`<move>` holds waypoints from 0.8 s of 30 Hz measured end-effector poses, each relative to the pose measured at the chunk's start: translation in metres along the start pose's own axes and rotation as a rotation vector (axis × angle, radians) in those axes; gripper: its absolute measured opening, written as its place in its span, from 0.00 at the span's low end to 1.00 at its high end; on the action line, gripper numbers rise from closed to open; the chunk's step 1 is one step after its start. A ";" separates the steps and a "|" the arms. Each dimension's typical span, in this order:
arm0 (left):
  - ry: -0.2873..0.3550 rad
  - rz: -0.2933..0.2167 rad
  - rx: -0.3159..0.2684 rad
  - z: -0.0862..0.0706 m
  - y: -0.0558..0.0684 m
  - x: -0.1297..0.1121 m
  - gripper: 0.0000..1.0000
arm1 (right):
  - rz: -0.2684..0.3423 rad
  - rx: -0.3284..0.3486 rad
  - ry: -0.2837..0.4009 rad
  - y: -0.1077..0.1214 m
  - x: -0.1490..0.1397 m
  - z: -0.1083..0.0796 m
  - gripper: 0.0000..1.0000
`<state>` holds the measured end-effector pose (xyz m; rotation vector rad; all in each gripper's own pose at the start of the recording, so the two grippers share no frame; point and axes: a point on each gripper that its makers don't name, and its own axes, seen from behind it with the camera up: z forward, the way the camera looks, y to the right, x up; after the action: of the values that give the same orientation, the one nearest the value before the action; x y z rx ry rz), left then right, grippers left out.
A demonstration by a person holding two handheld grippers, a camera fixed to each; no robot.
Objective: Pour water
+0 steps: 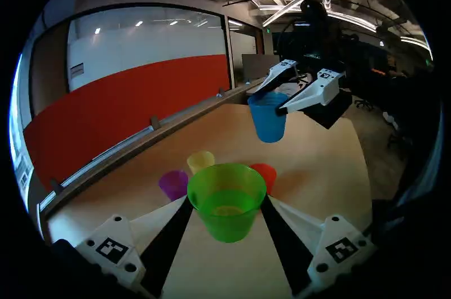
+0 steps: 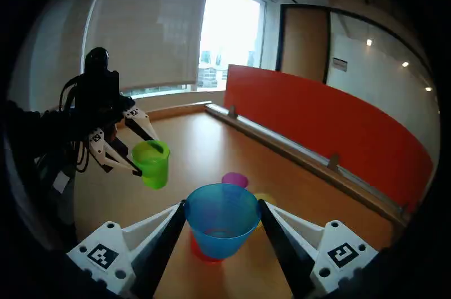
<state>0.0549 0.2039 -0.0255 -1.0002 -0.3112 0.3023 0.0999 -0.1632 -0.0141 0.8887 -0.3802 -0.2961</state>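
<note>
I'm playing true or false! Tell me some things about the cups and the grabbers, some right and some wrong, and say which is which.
1. The left gripper holds a green cup. True.
2. Three small cups stand on the table: a purple cup, a yellow cup and a red cup. True.
3. The right gripper holds the red cup. False: it holds a blue cup, and the red cup stands on the table.
4. The blue cup is turned upside down. False: its open mouth faces up, and it is held above the table.
</note>
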 end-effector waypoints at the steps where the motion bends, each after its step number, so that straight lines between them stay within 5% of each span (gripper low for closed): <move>1: -0.005 0.003 -0.003 0.000 0.001 -0.002 0.85 | 0.000 0.002 -0.003 -0.001 -0.002 0.000 0.94; 24: -0.095 0.027 -0.050 0.005 0.017 -0.039 0.86 | -0.006 0.083 -0.086 -0.027 -0.045 0.004 0.94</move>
<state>0.0153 0.2010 -0.0423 -1.0414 -0.3928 0.3692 0.0557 -0.1638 -0.0426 0.9606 -0.4728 -0.3263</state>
